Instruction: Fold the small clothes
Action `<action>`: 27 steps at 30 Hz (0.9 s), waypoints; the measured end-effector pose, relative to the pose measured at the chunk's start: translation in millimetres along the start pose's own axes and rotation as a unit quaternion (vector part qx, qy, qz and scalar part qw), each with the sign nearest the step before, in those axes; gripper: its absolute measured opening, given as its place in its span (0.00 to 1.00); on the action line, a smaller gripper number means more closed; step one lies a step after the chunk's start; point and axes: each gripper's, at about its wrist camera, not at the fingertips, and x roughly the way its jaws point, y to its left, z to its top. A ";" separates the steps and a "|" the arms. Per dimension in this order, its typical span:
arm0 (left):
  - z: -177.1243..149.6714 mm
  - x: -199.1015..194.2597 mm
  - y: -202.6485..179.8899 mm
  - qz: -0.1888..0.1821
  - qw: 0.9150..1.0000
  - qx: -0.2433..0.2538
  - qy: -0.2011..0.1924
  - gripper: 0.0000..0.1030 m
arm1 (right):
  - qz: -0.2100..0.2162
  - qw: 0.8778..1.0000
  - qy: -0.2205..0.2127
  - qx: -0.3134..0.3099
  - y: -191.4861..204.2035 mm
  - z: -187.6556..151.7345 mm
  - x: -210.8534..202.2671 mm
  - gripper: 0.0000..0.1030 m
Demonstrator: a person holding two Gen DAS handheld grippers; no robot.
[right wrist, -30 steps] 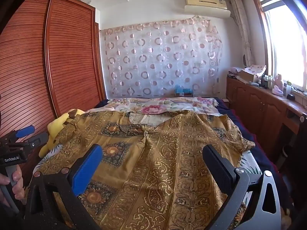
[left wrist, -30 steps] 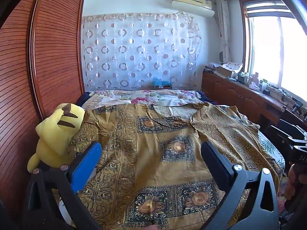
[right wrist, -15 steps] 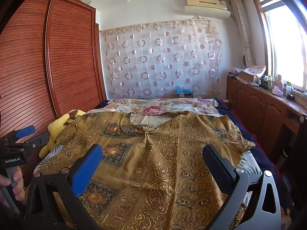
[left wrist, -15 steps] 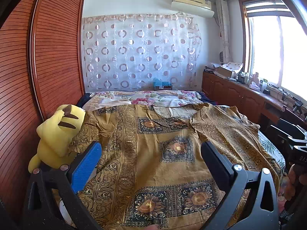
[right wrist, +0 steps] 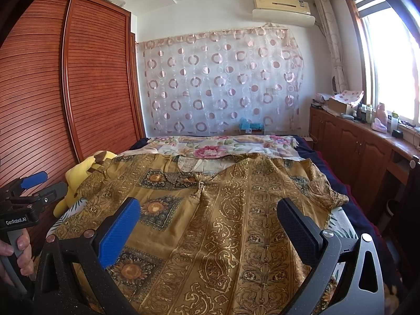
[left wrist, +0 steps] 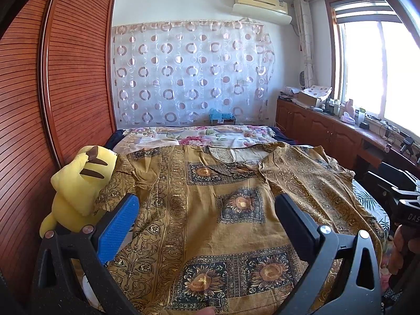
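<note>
Left wrist view is looking down the bed, and going from the left I am seeing the slatted wardrobe (left wrist: 31, 120) running along the wall, then a yellow plush toy (left wrist: 78, 186) leaning against it at the bed's edge. The garment (left wrist: 210, 218), a mustard top printed with dark sunflower squares, is lying spread flat on the bed (left wrist: 204, 136), its left sleeve touching the toy and its neckline pointing away toward the dotted curtain (left wrist: 189, 71).

The left gripper (left wrist: 204, 225) is hovering just above the near hem, its blue pad and black pad standing wide apart with nothing between them. Moving right, the right gripper (right wrist: 207, 225) is hanging over the other half of the cloth, likewise spread and gripping nothing. In its view the person's left hand (right wrist: 17, 252) is wrapping the other tool's handle at the far left edge.

What the coming move is turning on: the top's long axis is running straight away from both tools, hem nearest, collar farthest, so each gripper is sitting closest to its own side's hem corner and sleeve. The left one is nearer the sleeve by the toy; the right one is nearer the sleeve (right wrist: 325, 183) drooping toward the cabinets (right wrist: 351, 147). Whether either tool is already brushing the fabric is hard to judge, since the hem is passing out of sight beneath them.
</note>
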 end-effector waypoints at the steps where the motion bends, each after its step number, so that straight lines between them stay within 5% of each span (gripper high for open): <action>1: 0.5 -0.9 -1.3 0.000 1.000 0.000 0.000 1.00 | 0.000 1.000 0.000 0.000 0.1 -0.1 0.2 1.00; 27: -0.5 -1.7 -3.5 0.002 1.000 0.003 -0.003 1.00 | -0.001 1.000 -0.003 0.001 1.7 -0.2 -0.2 1.00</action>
